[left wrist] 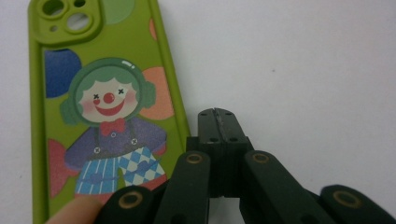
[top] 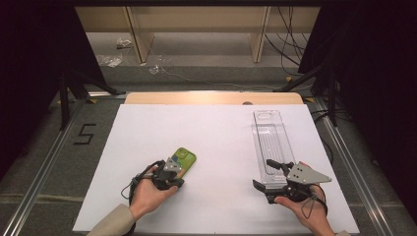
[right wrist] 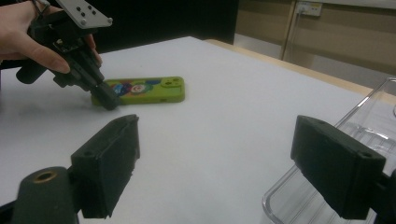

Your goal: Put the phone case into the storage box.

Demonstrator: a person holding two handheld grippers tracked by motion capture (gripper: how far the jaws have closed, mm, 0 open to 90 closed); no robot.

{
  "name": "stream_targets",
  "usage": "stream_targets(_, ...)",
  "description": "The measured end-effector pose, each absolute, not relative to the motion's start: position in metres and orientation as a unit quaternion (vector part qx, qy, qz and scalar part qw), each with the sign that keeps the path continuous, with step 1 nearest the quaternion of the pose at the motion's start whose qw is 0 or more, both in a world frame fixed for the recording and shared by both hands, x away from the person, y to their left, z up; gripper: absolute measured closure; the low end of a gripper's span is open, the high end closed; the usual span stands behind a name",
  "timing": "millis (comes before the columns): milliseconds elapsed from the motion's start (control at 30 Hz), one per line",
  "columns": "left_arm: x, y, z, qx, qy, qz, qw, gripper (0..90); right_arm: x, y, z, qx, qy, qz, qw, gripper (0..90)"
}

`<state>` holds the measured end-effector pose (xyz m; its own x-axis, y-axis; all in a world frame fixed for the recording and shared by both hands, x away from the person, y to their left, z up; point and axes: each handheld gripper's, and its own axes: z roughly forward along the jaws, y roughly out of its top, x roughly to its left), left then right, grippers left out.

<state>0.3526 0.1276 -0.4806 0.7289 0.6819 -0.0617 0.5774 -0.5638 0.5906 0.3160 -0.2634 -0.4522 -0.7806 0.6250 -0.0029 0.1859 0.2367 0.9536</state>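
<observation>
Green silicone, the phone case [left wrist: 100,112] lies flat; my left gripper [left wrist: 218,116] rests pinched together just beside its long edge. I'd spread it, then nip that edge. Right gripper [right wrist: 215,158] gapes wide, probably touching the clear tray [top: 270,142].

In the left gripper view, the green phone case [left wrist: 105,107] runs off the bottom and top edges, and a fingertip [left wrist: 74,211] covers its lower corner. In the right gripper view, the clear tray [right wrist: 355,140] is cut off at the right edge, and one black jaw hides part of it.
</observation>
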Motion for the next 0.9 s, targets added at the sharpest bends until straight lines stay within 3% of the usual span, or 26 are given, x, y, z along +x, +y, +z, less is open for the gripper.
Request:
stream_targets(533, 0.353, 0.136, -0.479, 0.882, 0.359, 0.092, 0.292, 89.1, 0.316, -0.263, -0.453, 0.266, 0.762, 0.557, 0.196, 16.6)
stream_targets(667, 0.352, 0.136, -0.472, 0.886, 0.346, 0.087, 0.295, 83.1, 0.316, -0.263, -0.452, 0.265, 0.762, 0.558, 0.196, 16.6)
stream_targets(833, 0.352, 0.135, -0.458, 0.882, 0.336, 0.098, 0.315, 68.3, 0.316, -0.263, -0.453, 0.266, 0.761, 0.558, 0.196, 16.6)
stream_targets(900, 0.356, 0.136, -0.454, 0.879, 0.342, 0.107, 0.313, 58.6, 0.317, -0.263, -0.452, 0.266, 0.761, 0.558, 0.198, 16.6)
